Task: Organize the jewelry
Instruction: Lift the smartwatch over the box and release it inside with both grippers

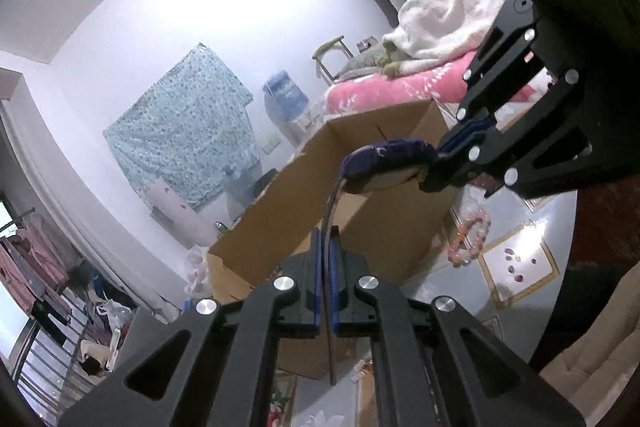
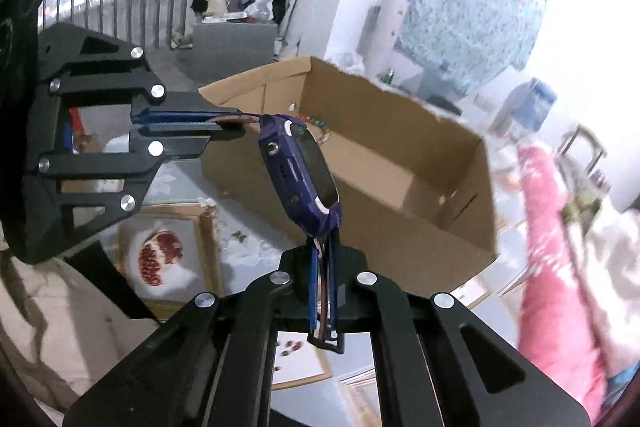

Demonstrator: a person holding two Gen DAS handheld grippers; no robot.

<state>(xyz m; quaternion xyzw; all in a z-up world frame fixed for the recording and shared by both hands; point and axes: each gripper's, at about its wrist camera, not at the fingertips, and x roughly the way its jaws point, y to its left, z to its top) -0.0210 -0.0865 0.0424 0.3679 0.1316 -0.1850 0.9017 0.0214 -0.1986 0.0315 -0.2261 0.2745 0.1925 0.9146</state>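
Note:
A purple smartwatch (image 2: 304, 163) with a dark screen hangs in the air between both grippers, above the table in front of an open cardboard box (image 2: 400, 155). My right gripper (image 2: 324, 247) is shut on one strap end, which sticks out below its fingers. My left gripper (image 2: 236, 121) comes in from the left, shut on the other strap. In the left wrist view my left gripper (image 1: 326, 239) pinches the thin strap, the watch (image 1: 384, 163) arches above it, and the right gripper (image 1: 434, 163) grips from the right. A pink beaded bracelet (image 1: 468, 235) lies on the table.
The box (image 1: 300, 211) stands on a glossy table (image 1: 516, 227) with printed pictures, and a few coloured beads (image 2: 320, 125) show inside it. A pink-covered bed (image 1: 392, 87) with a white blanket lies behind. A blue water bottle (image 1: 284, 95) stands by the wall.

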